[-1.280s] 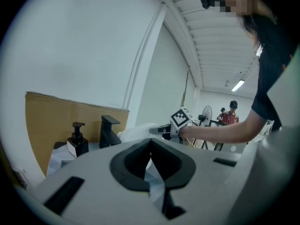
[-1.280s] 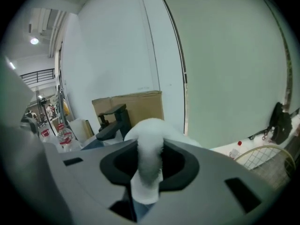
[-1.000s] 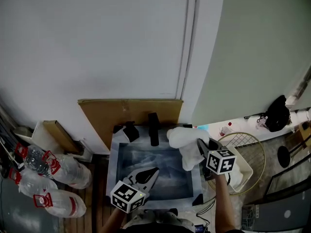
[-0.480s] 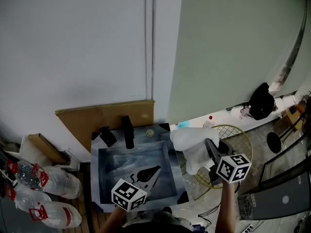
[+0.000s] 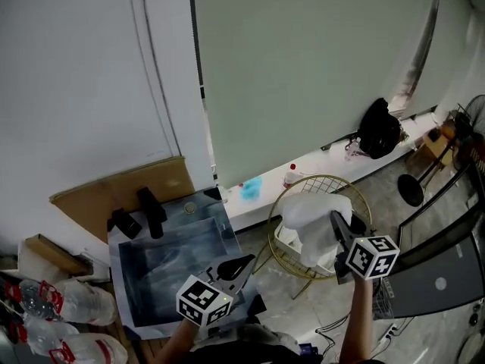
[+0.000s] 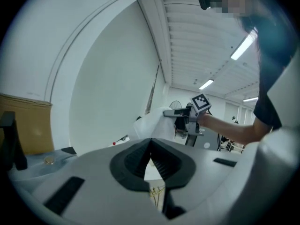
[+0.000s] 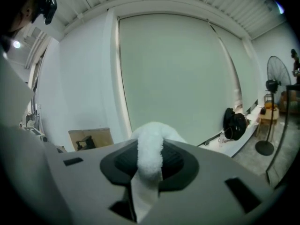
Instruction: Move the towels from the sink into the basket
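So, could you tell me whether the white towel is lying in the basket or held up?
Held up: the right gripper's jaws are shut on the towel, which hangs over the wire basket.

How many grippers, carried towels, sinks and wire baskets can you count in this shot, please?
Grippers: 2 (left gripper, right gripper)
Towel, clamped in the right gripper's jaws: 1
Sink: 1
Basket: 1
Total: 5
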The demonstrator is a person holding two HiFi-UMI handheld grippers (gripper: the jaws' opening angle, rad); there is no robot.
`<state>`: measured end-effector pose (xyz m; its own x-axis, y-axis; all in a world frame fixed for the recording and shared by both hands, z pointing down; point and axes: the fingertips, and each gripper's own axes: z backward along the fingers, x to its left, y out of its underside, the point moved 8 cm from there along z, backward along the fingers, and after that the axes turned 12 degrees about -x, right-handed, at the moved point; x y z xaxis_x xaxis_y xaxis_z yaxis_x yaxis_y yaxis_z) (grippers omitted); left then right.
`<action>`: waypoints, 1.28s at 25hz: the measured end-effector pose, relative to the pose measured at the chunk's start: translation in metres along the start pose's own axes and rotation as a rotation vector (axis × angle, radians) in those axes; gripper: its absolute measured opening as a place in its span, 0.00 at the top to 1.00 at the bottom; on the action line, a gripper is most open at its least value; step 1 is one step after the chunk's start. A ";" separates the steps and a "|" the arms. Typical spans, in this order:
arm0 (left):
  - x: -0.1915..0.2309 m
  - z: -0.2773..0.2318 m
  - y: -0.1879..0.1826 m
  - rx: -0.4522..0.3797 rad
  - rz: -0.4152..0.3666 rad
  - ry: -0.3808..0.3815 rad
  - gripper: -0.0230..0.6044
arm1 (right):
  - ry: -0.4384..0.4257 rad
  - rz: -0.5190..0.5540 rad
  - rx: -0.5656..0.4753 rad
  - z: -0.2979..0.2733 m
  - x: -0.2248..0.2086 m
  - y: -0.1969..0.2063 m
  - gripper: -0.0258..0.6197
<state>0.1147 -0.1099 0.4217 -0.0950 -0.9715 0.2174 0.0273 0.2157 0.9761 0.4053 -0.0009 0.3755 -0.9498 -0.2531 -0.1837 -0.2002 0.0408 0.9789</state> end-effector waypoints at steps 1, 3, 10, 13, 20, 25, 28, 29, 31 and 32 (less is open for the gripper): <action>-0.003 -0.008 0.002 0.007 0.001 0.010 0.97 | 0.018 -0.004 0.005 0.004 -0.012 0.003 0.82; -0.011 -0.023 0.005 0.025 0.001 0.029 0.97 | 0.054 -0.014 0.018 0.011 -0.037 0.010 0.82; -0.026 -0.062 0.016 0.079 -0.002 0.058 0.97 | 0.172 -0.035 0.097 0.022 -0.119 0.049 0.82; -0.028 -0.074 0.017 0.098 -0.005 0.059 0.97 | 0.213 -0.021 0.142 0.020 -0.149 0.070 0.82; -0.028 -0.095 0.019 0.132 -0.012 0.062 0.97 | 0.286 0.021 0.248 -0.012 -0.202 0.128 0.82; -0.022 -0.098 0.020 0.167 -0.014 0.044 0.97 | 0.337 0.034 0.421 -0.036 -0.223 0.197 0.78; -0.013 -0.096 0.019 0.159 -0.016 0.014 0.97 | 0.408 -0.023 0.532 -0.036 -0.230 0.242 0.73; -0.010 -0.095 0.019 0.158 -0.017 0.003 0.97 | 0.433 -0.053 0.541 -0.034 -0.232 0.254 0.72; -0.005 -0.092 0.018 0.160 -0.018 -0.018 0.97 | 0.473 -0.119 0.527 -0.029 -0.235 0.270 0.68; -0.002 -0.091 0.019 0.163 -0.018 -0.029 0.97 | 0.479 -0.148 0.520 -0.027 -0.236 0.276 0.62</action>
<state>0.2054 -0.1132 0.4390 -0.1223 -0.9726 0.1976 -0.1361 0.2137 0.9674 0.5804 0.0435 0.6914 -0.7179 -0.6830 -0.1346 -0.5204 0.3981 0.7554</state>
